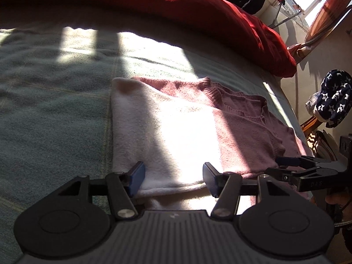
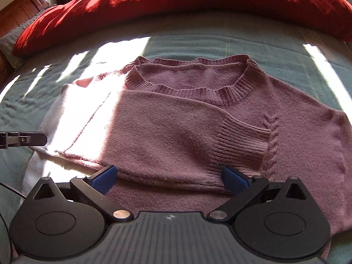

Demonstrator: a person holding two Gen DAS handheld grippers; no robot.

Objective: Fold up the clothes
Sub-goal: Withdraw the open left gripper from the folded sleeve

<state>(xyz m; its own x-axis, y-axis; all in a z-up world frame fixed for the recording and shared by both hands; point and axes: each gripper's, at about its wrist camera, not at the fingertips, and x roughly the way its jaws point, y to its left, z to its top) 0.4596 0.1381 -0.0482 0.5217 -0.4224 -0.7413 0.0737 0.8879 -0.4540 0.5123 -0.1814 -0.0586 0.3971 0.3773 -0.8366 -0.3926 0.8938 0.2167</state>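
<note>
Covering the bed, a green blanket point(image 2: 275, 50), red duvet point(image 2: 176, 2) behind.

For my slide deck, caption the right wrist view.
Open right gripper over a pink sweater, sleeve folded across, on a green blanket.

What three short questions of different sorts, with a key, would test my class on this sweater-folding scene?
1. True or false: both grippers are open.
2. Which part of the sweater lies folded across its front: A the hem, B a sleeve, C the collar?
3. What colour is the duvet behind the sweater?

Key: 1 true: left gripper and right gripper grip nothing. 2 B. 3 red.
</note>
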